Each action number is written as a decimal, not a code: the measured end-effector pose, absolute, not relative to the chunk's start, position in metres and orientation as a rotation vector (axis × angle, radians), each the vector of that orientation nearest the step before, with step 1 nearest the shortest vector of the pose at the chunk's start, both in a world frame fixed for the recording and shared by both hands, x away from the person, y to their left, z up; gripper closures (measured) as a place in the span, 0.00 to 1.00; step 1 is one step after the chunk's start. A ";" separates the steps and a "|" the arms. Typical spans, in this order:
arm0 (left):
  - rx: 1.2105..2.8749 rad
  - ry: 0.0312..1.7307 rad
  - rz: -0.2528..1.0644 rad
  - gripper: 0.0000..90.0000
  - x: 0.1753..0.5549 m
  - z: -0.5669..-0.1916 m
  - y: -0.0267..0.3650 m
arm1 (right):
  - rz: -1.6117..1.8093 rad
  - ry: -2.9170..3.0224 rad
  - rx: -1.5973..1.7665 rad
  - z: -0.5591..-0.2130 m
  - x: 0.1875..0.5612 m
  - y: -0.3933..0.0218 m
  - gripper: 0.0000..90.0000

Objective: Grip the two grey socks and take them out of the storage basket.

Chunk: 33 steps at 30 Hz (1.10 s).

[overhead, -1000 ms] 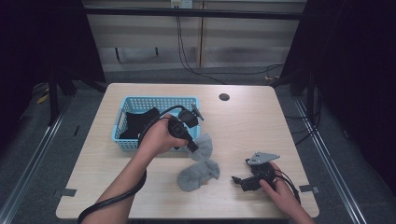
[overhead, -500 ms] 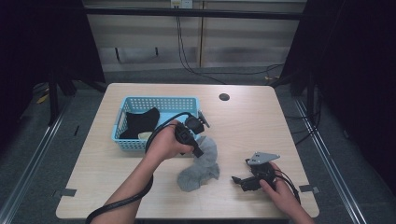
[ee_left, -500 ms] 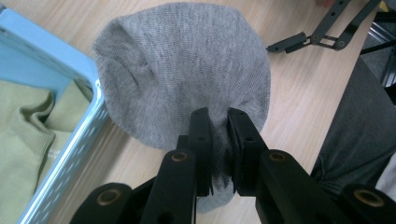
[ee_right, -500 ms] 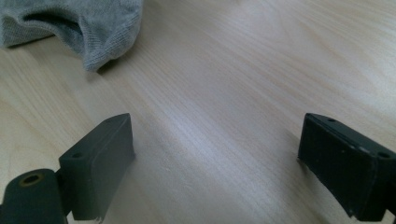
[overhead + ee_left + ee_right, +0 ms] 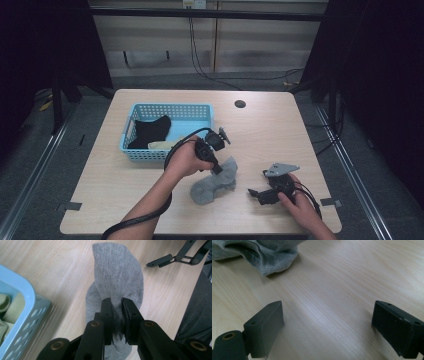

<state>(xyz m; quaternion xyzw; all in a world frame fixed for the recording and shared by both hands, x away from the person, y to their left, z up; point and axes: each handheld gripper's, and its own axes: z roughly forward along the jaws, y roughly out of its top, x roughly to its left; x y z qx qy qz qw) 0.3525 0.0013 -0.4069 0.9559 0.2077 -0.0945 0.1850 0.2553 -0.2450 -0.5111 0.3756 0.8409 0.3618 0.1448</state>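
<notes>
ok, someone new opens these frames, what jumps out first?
The grey sock near the table's middle, pinched by the left gripper with its fingers shut on a fold of the fabric. Next the light blue basket at the back left, with a black garment and something pale in it. The right gripper rests open on the wood at the front right.

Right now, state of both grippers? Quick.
Left gripper: shut on the grey sock.
Right gripper: open, nothing between its fingers, low over the table.

Blue basket [image 5: 150,152] with black cloth [image 5: 150,131]
</notes>
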 end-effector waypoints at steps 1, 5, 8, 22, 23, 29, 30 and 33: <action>2.697 0.579 -0.271 0.87 0.352 -0.408 0.001 | 1.042 2.423 1.082 -0.511 0.255 -0.245 0.11; 2.698 0.598 -0.277 0.85 0.352 -0.410 0.001 | 1.042 2.423 1.082 -0.511 0.255 -0.245 0.11; 2.693 0.604 -0.274 0.81 0.351 -0.412 0.002 | 1.042 2.423 1.082 -0.511 0.255 -0.245 0.11; 2.663 0.628 -0.217 0.47 0.348 -0.414 0.015 | 1.043 2.423 1.082 -0.511 0.255 -0.245 0.11; 2.655 0.640 -0.210 0.46 0.347 -0.414 0.017 | 1.042 2.423 1.082 -0.511 0.255 -0.245 0.11; 2.655 0.670 -0.183 0.41 0.342 -0.413 0.032 | 1.042 2.423 1.082 -0.511 0.255 -0.245 0.11; 2.656 0.675 -0.178 0.40 0.340 -0.413 0.035 | 1.042 2.423 1.082 -0.511 0.255 -0.245 0.11; 2.639 0.695 -0.148 0.38 0.337 -0.415 0.046 | 1.042 2.423 1.082 -0.511 0.255 -0.245 0.11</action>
